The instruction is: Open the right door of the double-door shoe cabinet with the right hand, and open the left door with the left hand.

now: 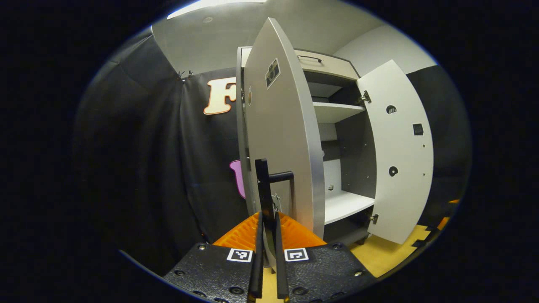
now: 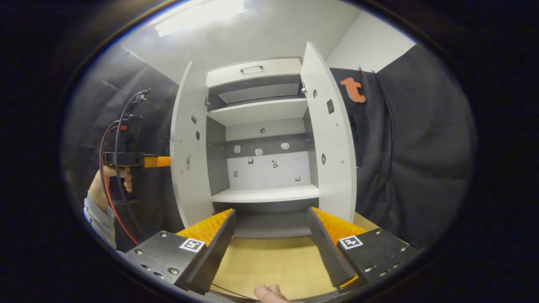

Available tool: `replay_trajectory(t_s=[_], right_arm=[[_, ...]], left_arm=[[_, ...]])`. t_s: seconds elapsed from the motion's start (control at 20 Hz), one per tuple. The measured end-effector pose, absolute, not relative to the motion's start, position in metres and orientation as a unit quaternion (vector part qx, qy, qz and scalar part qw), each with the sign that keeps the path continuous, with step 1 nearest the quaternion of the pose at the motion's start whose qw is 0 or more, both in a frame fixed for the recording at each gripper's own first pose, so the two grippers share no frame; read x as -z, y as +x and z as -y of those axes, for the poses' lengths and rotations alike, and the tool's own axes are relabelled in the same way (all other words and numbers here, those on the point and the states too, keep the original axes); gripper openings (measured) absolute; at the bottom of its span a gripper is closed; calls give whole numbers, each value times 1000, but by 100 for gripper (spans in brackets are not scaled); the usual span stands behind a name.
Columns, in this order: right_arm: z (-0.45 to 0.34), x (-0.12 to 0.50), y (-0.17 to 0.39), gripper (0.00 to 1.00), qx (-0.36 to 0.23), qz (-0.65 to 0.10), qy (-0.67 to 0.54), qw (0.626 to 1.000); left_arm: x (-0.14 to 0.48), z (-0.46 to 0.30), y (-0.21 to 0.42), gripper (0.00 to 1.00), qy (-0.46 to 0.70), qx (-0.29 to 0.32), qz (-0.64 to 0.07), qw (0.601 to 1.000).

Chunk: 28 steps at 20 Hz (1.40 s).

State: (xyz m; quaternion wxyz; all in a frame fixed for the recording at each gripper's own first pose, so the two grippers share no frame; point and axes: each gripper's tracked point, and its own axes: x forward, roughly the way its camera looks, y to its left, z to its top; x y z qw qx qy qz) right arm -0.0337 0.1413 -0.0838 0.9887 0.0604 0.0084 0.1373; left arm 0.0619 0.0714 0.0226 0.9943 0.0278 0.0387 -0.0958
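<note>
Right gripper view: shoe cabinet [image 2: 261, 168] stands with both doors swung wide.

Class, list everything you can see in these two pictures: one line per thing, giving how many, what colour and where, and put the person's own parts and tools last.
Shoe cabinet: 1, white with grey inside, ahead of both grippers.
Left door: 1, white, swung open.
Right door: 1, white, swung open.
Door handle: 1, black, on the left door's outer face.
Shelves: 2, white, inside the cabinet.
Drawer: 1, white with a dark handle, at the cabinet's top.
Floor: 1, yellow, under the cabinet.
Left gripper: 1, black and orange, fingers closed on the door handle.
Right gripper: 1, black and orange, open, facing the cabinet.
Hand: 1, grey sleeve, holding the left gripper.
</note>
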Motion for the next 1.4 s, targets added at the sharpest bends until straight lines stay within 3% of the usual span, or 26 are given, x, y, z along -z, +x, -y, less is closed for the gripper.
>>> replay_trajectory(t_s=[0.15,0.4,1.05,1.3,1.4], right_arm=[[-149,88,-32,100,-143,-13,59,988],[-153,92,-27,96,-139,-21,59,988],[-126,87,-24,96,-111,-14,75,991],[-116,86,-22,100,-102,-12,79,992],[-115,86,-21,96,-102,-14,78,992]], left_arm=[[-21,-104,68,8,36,51,-39,997],[-20,-108,66,0,-18,86,-40,995],[-23,-112,38,4,-16,39,-34,999],[-25,-114,9,55,-14,18,-36,999],[-26,-113,1,68,-11,10,-36,999]])
